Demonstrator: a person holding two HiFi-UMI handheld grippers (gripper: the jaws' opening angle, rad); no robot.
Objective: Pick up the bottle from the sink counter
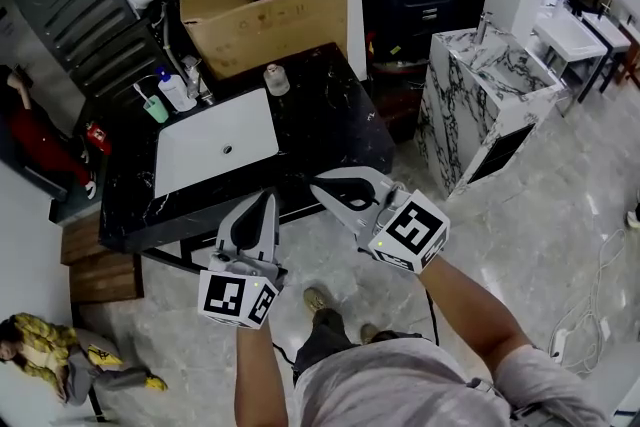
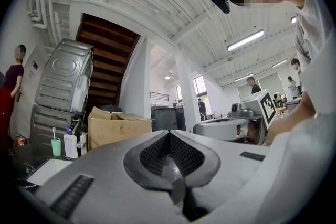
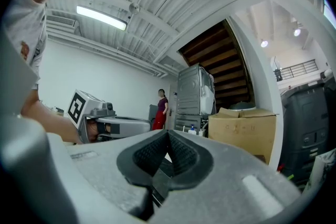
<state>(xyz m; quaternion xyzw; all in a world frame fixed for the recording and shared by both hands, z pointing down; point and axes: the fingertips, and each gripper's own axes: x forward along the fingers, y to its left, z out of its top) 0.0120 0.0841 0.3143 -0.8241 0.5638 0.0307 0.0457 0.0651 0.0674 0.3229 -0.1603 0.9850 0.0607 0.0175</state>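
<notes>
A white bottle with a blue pump top (image 1: 176, 91) stands at the back left of the black marble sink counter (image 1: 330, 130), beside the white basin (image 1: 215, 153). It also shows in the left gripper view (image 2: 70, 144), next to a green cup (image 2: 56, 147). A small clear jar (image 1: 276, 80) sits behind the basin's right corner. Both grippers hover in front of the counter's near edge, well short of the bottle. My left gripper (image 1: 268, 200) (image 2: 169, 134) is shut and holds nothing. My right gripper (image 1: 319, 183) (image 3: 168, 134) is shut and empty too.
A large cardboard box (image 1: 265, 0) stands at the back of the counter. A white marble pedestal (image 1: 480, 95) is to the right. A person in red (image 1: 40, 140) and a person in yellow (image 1: 45, 347) are at the left. Wooden steps (image 1: 100, 265) lie beside the counter.
</notes>
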